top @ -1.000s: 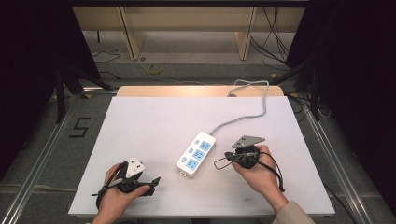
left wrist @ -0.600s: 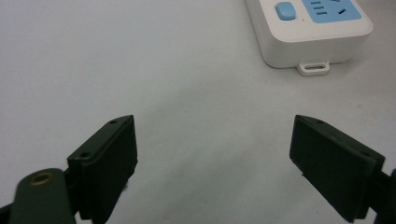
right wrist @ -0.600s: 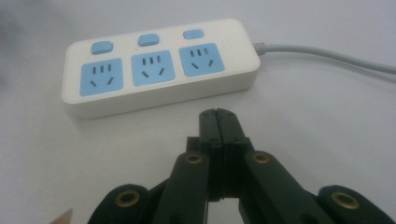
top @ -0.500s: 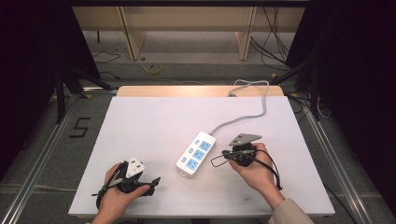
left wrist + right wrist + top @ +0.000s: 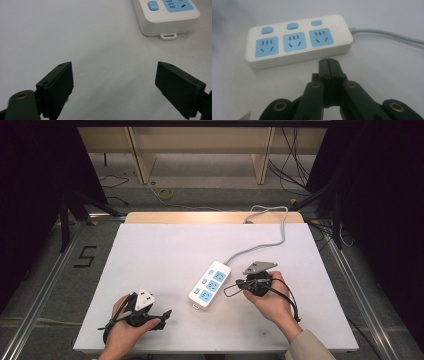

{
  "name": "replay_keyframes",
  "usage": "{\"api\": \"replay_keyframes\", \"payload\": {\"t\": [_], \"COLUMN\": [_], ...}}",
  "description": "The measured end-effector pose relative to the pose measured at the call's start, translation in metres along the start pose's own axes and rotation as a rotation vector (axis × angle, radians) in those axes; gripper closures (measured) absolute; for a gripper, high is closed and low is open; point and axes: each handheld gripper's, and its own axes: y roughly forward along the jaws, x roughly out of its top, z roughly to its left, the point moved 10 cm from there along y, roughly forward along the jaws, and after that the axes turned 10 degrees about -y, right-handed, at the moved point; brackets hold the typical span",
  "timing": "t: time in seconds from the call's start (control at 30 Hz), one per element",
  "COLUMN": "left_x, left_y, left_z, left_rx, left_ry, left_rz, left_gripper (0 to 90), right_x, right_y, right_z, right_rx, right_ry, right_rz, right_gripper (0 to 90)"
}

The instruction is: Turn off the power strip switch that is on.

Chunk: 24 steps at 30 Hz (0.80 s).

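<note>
Right claw (image 5: 231, 290) slightly nearer the 3-socket power strip (image 5: 210, 284), clenched empty; left claw (image 5: 162, 316) released, well apart.

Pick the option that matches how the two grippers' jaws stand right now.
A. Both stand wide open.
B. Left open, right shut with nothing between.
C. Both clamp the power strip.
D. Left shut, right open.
B: the left gripper has its jaws far apart over bare table, while the right gripper has its jaws pressed together, empty, just short of the power strip.
</note>
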Motion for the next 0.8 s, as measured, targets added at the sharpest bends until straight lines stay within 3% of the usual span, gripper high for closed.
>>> {"api": "replay_keyframes", "payload": {"t": [0.8], "left_x": [0.0], "left_y": [0.0], "left_z": [-0.0002], "left_rx": [0.0], "left_ry": [-0.002], "left_rz": [0.0], "left_gripper": [14.8], "right_x": [0.0093], "right_y": [0.0059], "right_z": [-0.0006], "right_rx": [0.01], "right_ry": [0.003], "right_rz": [0.0], "right_gripper": [90.0]}}
